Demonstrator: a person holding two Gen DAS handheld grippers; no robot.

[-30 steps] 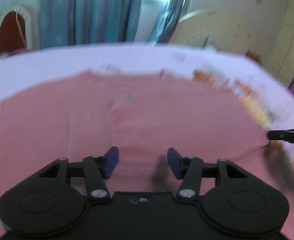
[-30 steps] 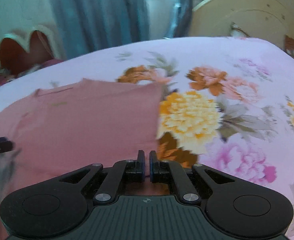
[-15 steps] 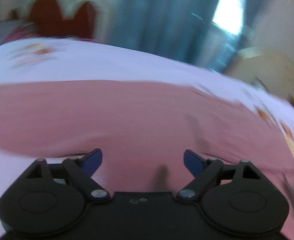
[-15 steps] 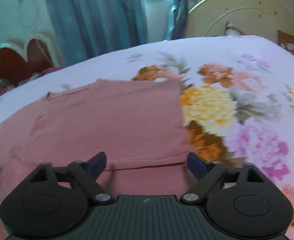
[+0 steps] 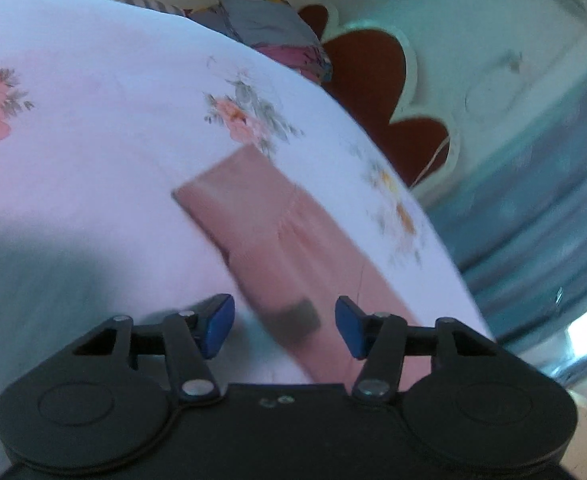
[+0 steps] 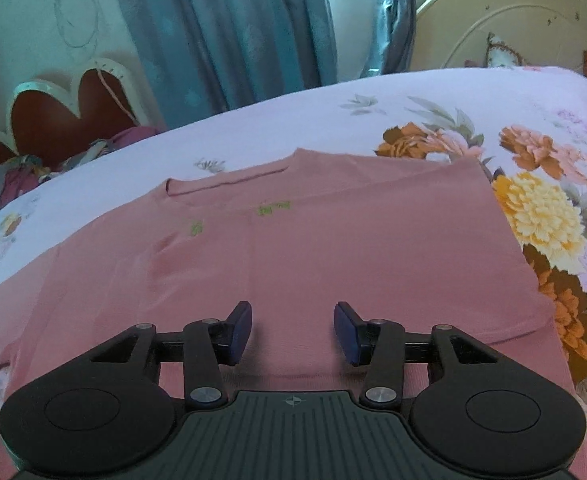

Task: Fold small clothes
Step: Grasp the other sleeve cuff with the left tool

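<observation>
Shirt (image 6: 333,248) hem hidden under right tongs (image 6: 292,332), left tongs (image 5: 284,326) blurred, both closing, empty.

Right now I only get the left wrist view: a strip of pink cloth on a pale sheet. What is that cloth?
Observer: The right wrist view shows a whole pink shirt spread flat on the bedsheet, with its neckline on the far side.
Operator: Is it plain?
Observer: No, small green marks sit just below the neckline.
Operator: Is it folded yet?
Observer: Partly. On the picture's right, one layer lies over another, and its straight edge runs beside big printed flowers.
</observation>
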